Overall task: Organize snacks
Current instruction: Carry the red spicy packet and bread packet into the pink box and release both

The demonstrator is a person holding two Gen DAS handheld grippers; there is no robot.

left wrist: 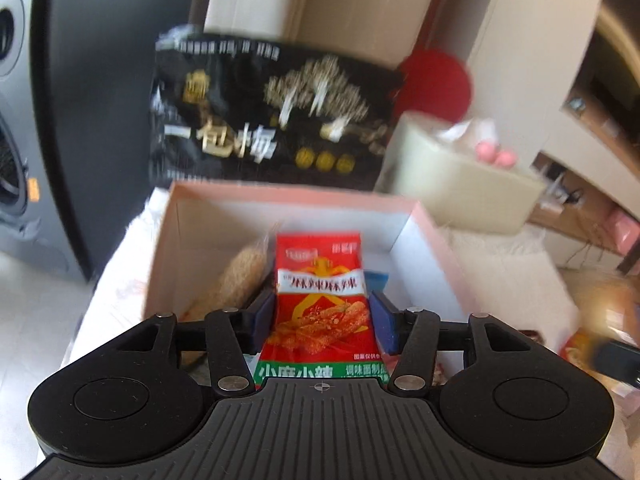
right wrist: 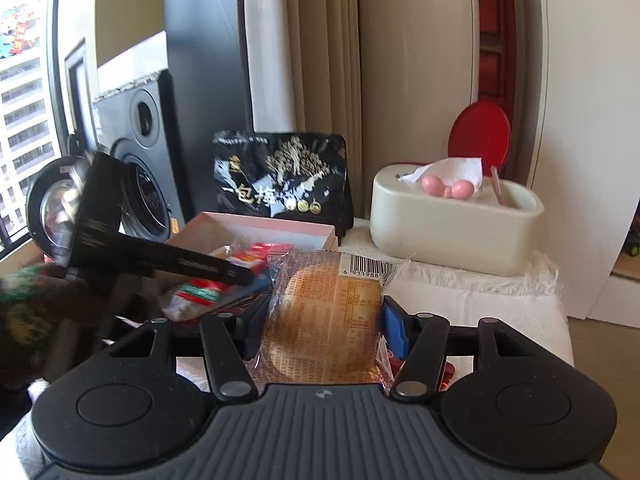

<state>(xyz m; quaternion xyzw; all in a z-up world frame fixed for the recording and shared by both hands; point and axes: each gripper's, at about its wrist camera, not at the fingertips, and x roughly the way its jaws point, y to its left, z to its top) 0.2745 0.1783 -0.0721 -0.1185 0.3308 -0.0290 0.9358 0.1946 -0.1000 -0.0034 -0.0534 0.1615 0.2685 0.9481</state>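
A red snack packet [left wrist: 320,300] sits low in the middle of the frame, squeezed by the left gripper [left wrist: 322,314] over the open pink box [left wrist: 288,196], while the right gripper [right wrist: 320,320] pinches a wrapped round cake [right wrist: 324,316], with a black bag [left wrist: 264,116] standing behind the box.

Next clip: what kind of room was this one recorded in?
Most likely a home living room. A large black speaker stands beside beige curtains, a window shows apartment blocks, and a tissue box sits on a cloth-covered table.
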